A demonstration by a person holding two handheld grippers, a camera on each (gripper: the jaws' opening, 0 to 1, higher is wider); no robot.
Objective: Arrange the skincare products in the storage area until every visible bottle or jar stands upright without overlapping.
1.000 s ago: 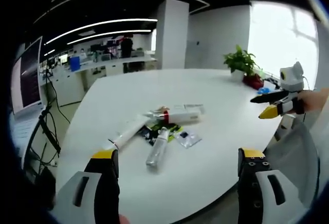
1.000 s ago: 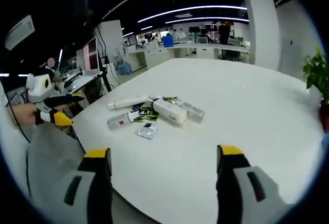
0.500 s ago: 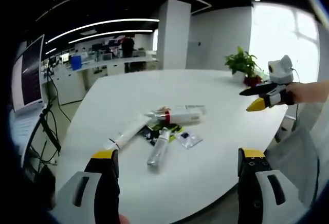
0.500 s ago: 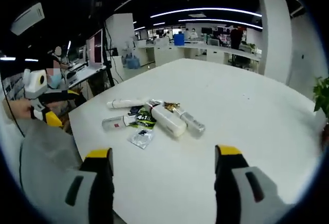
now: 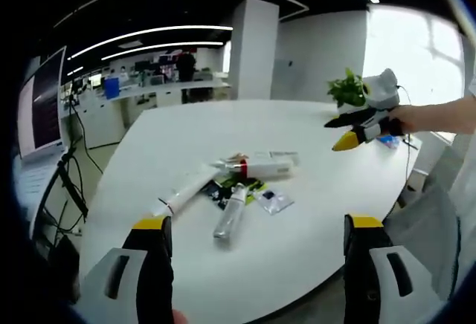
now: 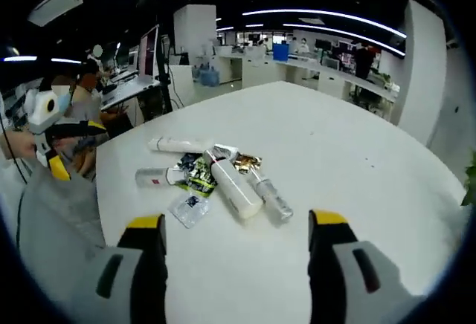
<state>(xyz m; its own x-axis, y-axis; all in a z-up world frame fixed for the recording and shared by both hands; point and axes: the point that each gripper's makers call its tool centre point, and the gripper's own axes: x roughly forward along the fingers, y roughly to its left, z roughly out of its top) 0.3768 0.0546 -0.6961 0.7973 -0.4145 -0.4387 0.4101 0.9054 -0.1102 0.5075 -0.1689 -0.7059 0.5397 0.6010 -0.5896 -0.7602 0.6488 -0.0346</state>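
Note:
Skincare items lie flat in a loose pile on the white table [image 5: 223, 127]. In the left gripper view: a white tube [image 5: 186, 189], a white bottle with a red band [image 5: 259, 167], a silvery bottle [image 5: 229, 218], a green sachet [image 5: 232, 188] and a clear sachet [image 5: 274, 201]. My left gripper [image 5: 258, 224] hangs open near the table's edge, short of the pile. In the right gripper view the big white bottle [image 6: 235, 188] lies beside a clear bottle [image 6: 269, 195], with the tube [image 6: 178, 144] behind. My right gripper [image 6: 236, 221] is open, just before the pile.
A potted plant [image 5: 346, 90] stands at the table's far edge. My right gripper [image 5: 349, 132] shows over the table, held in a hand. My left gripper [image 6: 73, 148] shows beside the table. Desks, monitors [image 6: 146, 53] and a seated person [image 6: 85, 94] lie beyond.
My right gripper has moved in over the table toward the pile, which now looks larger in its view. My left gripper and the products have stayed put.

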